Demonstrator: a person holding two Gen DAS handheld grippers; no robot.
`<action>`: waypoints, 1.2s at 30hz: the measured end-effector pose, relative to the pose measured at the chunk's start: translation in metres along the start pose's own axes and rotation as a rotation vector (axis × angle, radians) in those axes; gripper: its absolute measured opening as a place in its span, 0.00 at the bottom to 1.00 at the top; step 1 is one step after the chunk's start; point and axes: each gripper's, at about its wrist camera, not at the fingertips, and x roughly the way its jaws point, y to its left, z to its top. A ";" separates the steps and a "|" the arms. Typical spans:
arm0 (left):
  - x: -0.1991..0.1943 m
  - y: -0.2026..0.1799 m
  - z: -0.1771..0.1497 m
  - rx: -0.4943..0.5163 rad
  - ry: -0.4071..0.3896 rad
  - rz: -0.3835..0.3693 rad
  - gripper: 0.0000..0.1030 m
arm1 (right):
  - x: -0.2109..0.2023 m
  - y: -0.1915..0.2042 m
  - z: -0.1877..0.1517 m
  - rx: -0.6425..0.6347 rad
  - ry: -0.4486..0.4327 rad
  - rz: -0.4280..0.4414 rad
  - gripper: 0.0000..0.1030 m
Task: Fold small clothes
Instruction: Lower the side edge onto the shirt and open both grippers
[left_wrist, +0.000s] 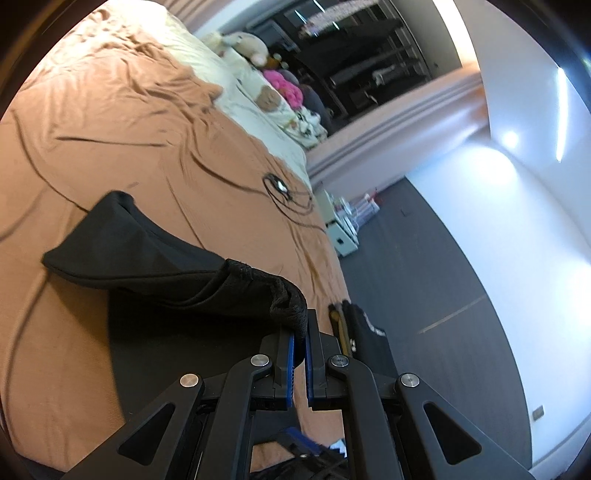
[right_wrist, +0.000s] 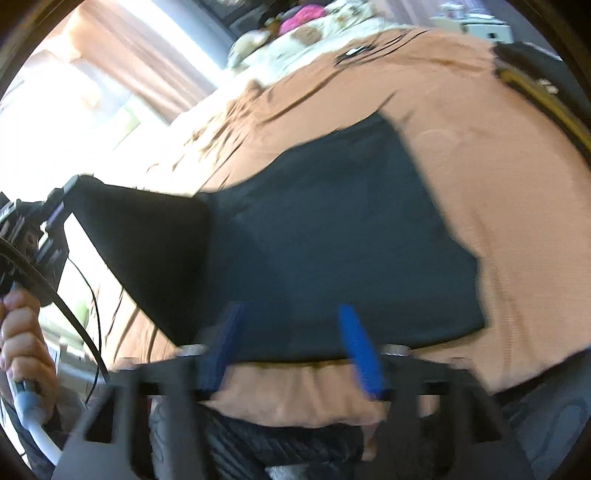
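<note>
Left wrist view: left claw (left_wrist: 300, 332) clamped on the hem of a black garment (left_wrist: 147, 254), lifted off the orange bedspread (left_wrist: 110, 122). Right claw (right_wrist: 295, 347) gapes, pads clear of the cloth below.

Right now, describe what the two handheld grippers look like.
Both are matte black linkage frames with silver round pivot bolts and blue finger pads: left gripper, right gripper. A black cable trails from the left gripper's body, whose handle is white and grey.
</note>
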 end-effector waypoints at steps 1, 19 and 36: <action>0.007 -0.004 -0.003 0.008 0.015 -0.002 0.04 | -0.007 -0.005 -0.001 0.006 -0.014 -0.007 0.64; 0.106 -0.026 -0.064 0.060 0.245 -0.009 0.04 | -0.059 -0.020 -0.021 -0.027 -0.060 -0.202 0.79; 0.155 -0.030 -0.124 0.072 0.447 0.020 0.47 | -0.075 -0.049 -0.023 -0.017 -0.040 -0.123 0.79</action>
